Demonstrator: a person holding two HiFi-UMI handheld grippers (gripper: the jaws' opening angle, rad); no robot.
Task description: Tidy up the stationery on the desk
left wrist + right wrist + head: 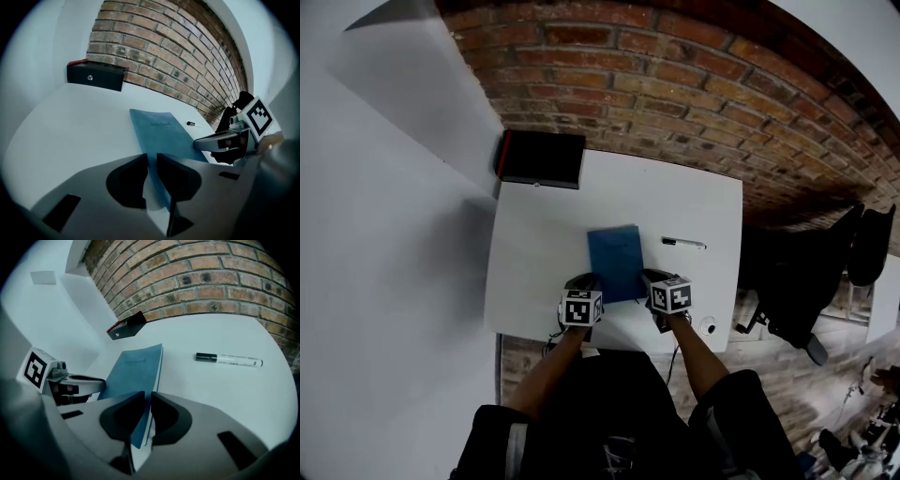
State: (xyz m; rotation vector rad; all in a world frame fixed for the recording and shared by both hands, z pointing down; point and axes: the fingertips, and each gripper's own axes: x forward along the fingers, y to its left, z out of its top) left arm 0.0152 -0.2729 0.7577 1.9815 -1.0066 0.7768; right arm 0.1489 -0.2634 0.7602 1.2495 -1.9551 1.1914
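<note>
Notebook [616, 258], near corners pinched by left tool [151, 161] and right tool [147, 401], pen [684, 244] well apart toward right desk [534, 253] edge

The notebook [616, 261] is lying on the desk [534, 272], at its middle and toward the near edge. The pen [684, 243] is lying on the desk to the notebook's right, apart from it. The box [540, 158] is sitting at the desk's far left corner, with the brick wall [675, 84] running behind it. The left gripper [584, 283] is pinching the notebook's near left corner, the right gripper [654, 279] its near right corner
</note>
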